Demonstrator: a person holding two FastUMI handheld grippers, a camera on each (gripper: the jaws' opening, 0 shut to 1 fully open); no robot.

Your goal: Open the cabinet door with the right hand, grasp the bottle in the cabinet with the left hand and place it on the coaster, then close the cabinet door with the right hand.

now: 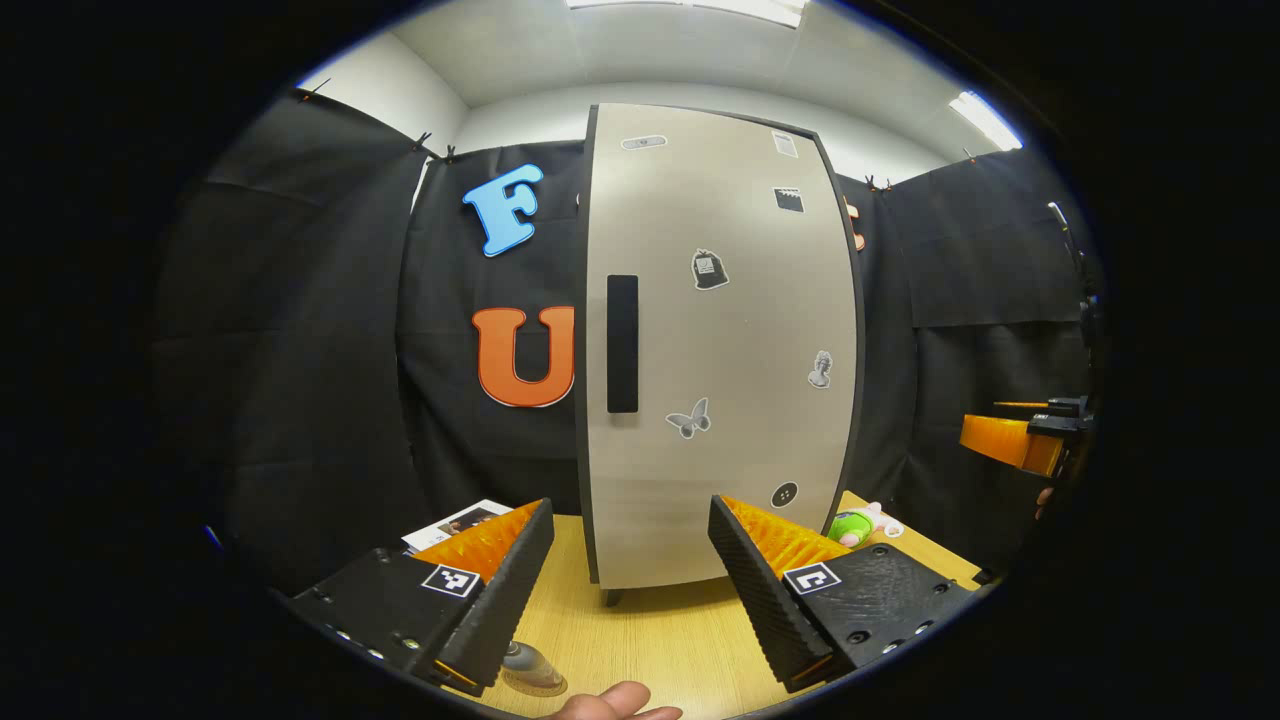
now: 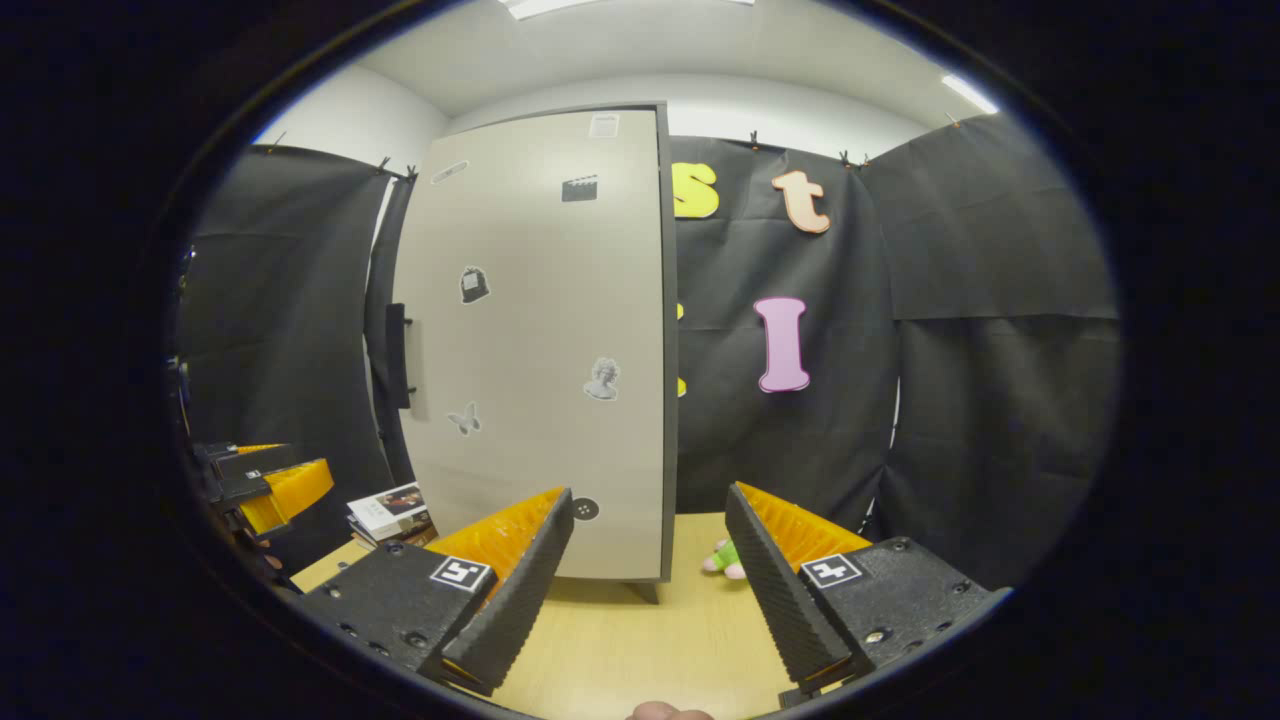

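The tall beige cabinet point(image 1: 720, 340) stands on the wooden table with its door shut. Its dark vertical handle point(image 1: 622, 343) is straight ahead of my left gripper point(image 1: 630, 510), which is open and holds nothing. At the bottom edge of the left gripper view, a small clear bottle point(image 1: 528, 664) rests on a round coaster point(image 1: 540, 686), partly hidden by my left finger. My right gripper point(image 2: 648, 495) is open and empty, facing the cabinet door point(image 2: 540, 350) near its hinge side, with the handle point(image 2: 398, 355) off to the left. Each gripper also appears in the other's view, the right gripper point(image 1: 1020, 440) and the left gripper point(image 2: 270, 485).
A green plush toy point(image 1: 855, 522) lies on the table point(image 1: 650, 640) to the right of the cabinet, and it is also in the right gripper view point(image 2: 725, 558). Stacked books point(image 2: 388, 510) sit to the cabinet's left. A thumb point(image 1: 610, 705) shows at the bottom edge.
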